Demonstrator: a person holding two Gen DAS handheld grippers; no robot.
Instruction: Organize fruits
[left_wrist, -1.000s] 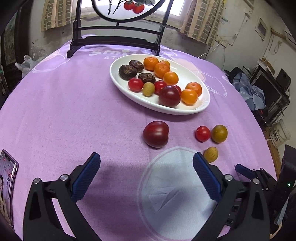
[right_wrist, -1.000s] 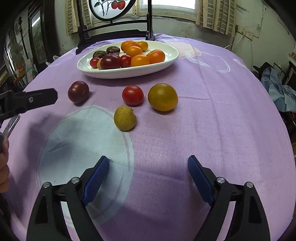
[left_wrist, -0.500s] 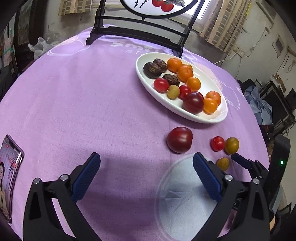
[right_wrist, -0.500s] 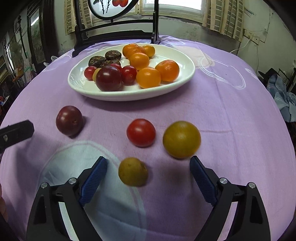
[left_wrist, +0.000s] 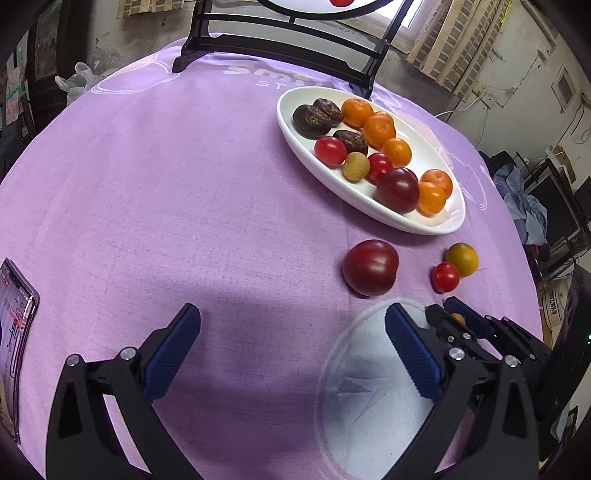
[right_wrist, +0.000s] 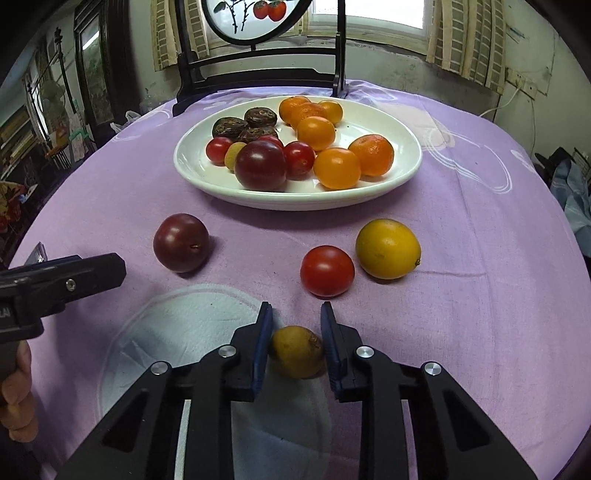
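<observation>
A white oval plate holds oranges, cherry tomatoes, dark passion fruits, a plum and a small yellow fruit; it also shows in the left wrist view. On the purple cloth lie a dark plum, a red tomato and a yellow-orange citrus. My right gripper has closed around a small yellow-brown fruit lying on the cloth. My left gripper is open and empty, left of the plum.
A phone lies at the left table edge. A black wooden stand rises behind the plate. A white round print marks the cloth near me. Clutter surrounds the table on the right.
My right gripper moved forward and down and narrowed its jaws around the small yellow-brown fruit. My left gripper swung to the left, so the plate now sits further right in its view.
</observation>
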